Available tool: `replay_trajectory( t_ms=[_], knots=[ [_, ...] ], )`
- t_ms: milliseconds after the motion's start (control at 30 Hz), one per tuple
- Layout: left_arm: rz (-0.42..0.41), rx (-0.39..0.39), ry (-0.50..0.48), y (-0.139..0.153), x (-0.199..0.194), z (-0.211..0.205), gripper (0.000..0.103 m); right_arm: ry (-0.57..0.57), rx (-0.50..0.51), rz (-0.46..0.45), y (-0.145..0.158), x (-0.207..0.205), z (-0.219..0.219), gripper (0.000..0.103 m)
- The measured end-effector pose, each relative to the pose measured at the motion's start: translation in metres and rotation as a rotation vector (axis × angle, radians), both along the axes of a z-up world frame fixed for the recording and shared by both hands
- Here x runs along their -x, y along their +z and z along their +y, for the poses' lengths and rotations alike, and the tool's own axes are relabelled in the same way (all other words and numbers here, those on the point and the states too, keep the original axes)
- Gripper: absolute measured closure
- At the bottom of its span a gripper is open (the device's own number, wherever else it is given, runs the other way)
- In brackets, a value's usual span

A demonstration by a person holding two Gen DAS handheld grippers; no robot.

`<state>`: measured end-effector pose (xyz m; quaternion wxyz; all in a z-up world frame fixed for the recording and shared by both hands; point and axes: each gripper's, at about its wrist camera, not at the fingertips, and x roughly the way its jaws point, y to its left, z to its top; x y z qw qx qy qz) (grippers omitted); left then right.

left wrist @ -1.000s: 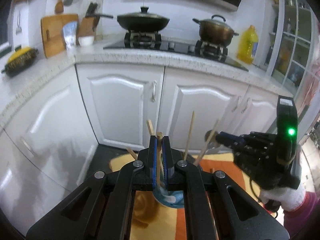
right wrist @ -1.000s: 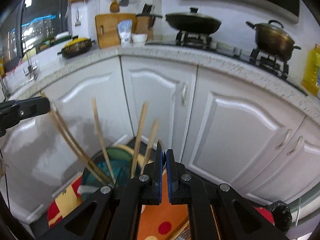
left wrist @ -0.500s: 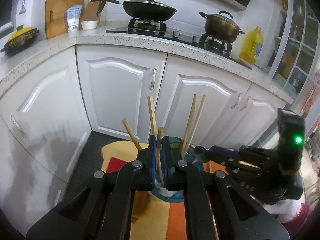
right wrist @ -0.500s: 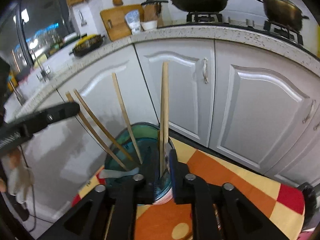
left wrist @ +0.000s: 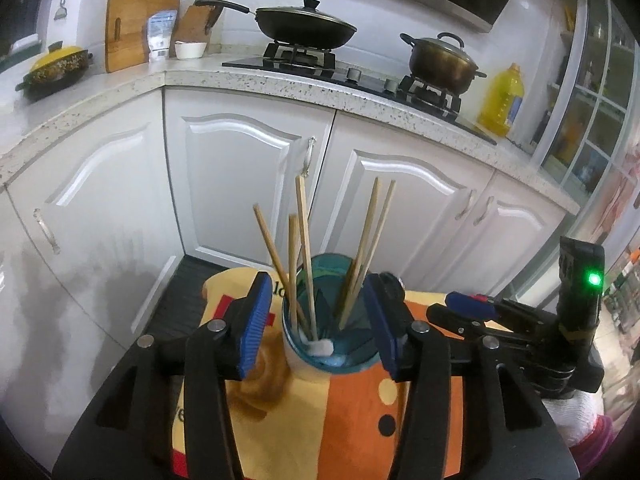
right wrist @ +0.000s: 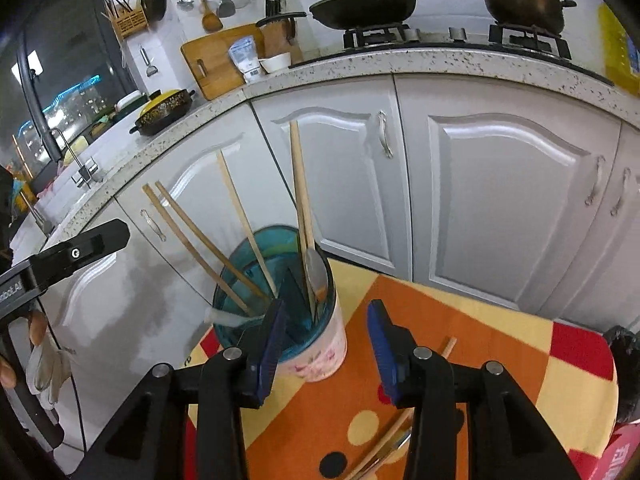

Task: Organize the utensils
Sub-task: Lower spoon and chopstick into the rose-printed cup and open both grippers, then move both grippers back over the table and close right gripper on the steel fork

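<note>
A white cup with a teal inside stands on a patterned cloth and holds several wooden chopsticks and a metal spoon. My left gripper hovers over the cup. Its jaws are opening, with a blue pad on each side of the cup and neither touching it. My right gripper is just behind the cup, jaws opening, nothing pressed between the pads. Its fingers show to the right of the cup in the left wrist view. A left finger shows in the right wrist view.
The orange, yellow and red cloth covers the small stand. Loose chopsticks lie on it near my right gripper. White cabinet doors and a speckled counter with a stove and pots stand close behind.
Both grippers held a chopstick upright over the cup, then opened. The chopsticks now stand in the cup. Both hands came slightly lower and closer to it.
</note>
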<state>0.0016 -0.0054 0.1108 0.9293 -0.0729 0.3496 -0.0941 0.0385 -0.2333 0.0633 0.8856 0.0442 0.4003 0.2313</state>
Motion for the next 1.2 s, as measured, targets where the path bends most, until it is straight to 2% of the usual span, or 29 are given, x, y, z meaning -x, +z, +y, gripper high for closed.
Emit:
replay_trajectory(
  t_ms=[200,533,900,1200],
  knots=[
    [0.015,-0.071,0.025,-0.018,0.015,-0.009,0.054,-0.01,0.044,0.002,-0.006,0.013,0.004,0.062],
    [0.067,-0.125,0.004,-0.053,0.031,-0.031,0.051,-0.054,0.074,0.029,-0.021,0.04,-0.011,0.059],
    [0.122,-0.131,-0.069,-0.081,0.038,-0.068,0.049,-0.144,0.076,0.102,-0.052,0.063,-0.056,0.058],
    [0.192,-0.111,-0.132,-0.106,0.034,-0.088,0.049,-0.207,0.037,0.215,-0.094,0.055,-0.088,0.058]
  ],
)
